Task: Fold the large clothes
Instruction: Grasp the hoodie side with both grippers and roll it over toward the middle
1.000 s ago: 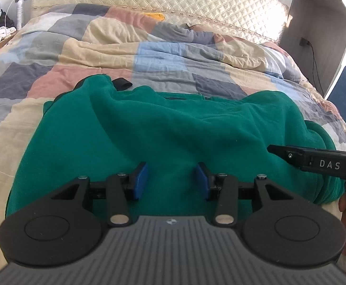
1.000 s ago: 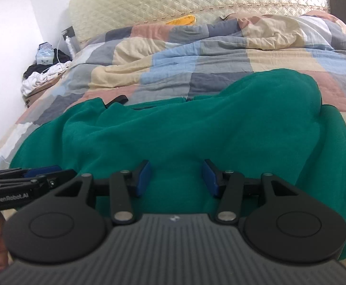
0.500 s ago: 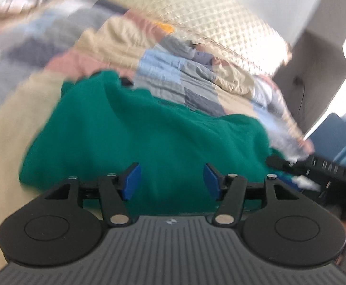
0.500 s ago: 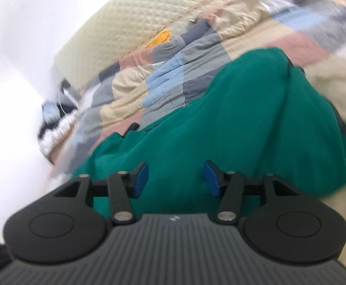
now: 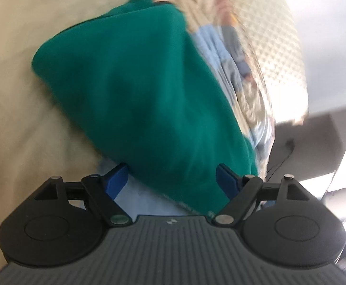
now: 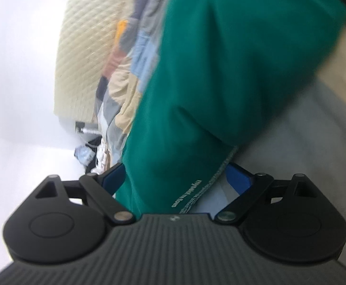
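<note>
A large green fleece garment (image 5: 137, 83) lies bunched on the patchwork quilt (image 5: 18, 71) of a bed. Both views are rolled sideways and blurred. My left gripper (image 5: 171, 179) is low at the garment's near edge. Its jaws are opening wide, with the green hem between the blue pads (image 5: 118, 178) but not pinched. My right gripper (image 6: 175, 178) is at another part of the near edge of the garment (image 6: 220, 71). Its jaws are opening too, and a hem with small white print lies loose between them.
A quilted cream headboard (image 5: 280, 35) closes the far side of the bed; in the right wrist view the headboard (image 6: 85, 59) sits left of the quilt (image 6: 134, 47). Bedside clutter (image 6: 87, 152) shows by the wall. A grey shelf unit with a cable (image 5: 315, 137) stands at the bed's other side.
Both views have rolled strongly sideways and dropped closer to the garment's near edge. Both pairs of jaws have spread much wider. The other gripper is no longer seen in either view.
</note>
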Tool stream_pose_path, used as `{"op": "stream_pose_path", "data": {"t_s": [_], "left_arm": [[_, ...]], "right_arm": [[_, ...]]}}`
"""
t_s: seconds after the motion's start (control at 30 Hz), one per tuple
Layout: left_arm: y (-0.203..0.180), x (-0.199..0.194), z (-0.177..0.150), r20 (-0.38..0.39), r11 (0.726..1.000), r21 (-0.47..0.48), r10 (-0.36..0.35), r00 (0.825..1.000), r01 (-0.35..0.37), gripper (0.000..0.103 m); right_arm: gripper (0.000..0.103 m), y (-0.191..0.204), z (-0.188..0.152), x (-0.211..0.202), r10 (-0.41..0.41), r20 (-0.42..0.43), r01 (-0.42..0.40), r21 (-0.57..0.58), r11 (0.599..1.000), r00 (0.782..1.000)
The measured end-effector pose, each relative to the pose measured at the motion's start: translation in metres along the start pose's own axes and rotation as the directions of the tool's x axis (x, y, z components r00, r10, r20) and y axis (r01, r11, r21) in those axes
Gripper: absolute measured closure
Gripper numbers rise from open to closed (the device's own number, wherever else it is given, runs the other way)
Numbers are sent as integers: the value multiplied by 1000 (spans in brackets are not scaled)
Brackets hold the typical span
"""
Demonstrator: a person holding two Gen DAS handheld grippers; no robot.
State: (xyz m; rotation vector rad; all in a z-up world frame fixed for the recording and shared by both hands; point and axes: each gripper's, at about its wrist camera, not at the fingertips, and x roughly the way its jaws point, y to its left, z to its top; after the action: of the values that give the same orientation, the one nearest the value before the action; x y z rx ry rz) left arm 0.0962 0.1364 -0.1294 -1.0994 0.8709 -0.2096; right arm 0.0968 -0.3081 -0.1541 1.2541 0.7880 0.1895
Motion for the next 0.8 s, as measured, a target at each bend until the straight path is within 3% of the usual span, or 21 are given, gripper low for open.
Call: {"op": "stream_pose_path", "data": {"t_s": [0.17,0.3,0.37,0.47,0.53,0.63,0.8], "left_arm": [[26,14,13,41,981,-190,-32,999,39,17],[30,20,15,89,977,-206,-32,996,50,17],[27,21,14,113,981,-188,-23,993,44,18],[22,23,16,137,987,-158,1,991,21,26],[20,21,17,146,991,-134,11,989,8,36],[14,10,13,171,996,-87,0,985,15,55],[-3,-18,4,227,999,33,-24,974,17,65]], "right_arm": [[10,-16,8,10,-14,70,7,104,995,997],[9,-24,22,-2,-104,268,73,126,989,958],[14,-27,28,0,-89,292,52,132,990,952],[27,-22,32,13,-104,257,82,95,992,961],[48,-14,29,16,-99,263,90,45,995,960],[69,2,26,12,-83,284,95,-28,995,955],[79,20,15,-2,-37,323,76,-107,991,946]]}}
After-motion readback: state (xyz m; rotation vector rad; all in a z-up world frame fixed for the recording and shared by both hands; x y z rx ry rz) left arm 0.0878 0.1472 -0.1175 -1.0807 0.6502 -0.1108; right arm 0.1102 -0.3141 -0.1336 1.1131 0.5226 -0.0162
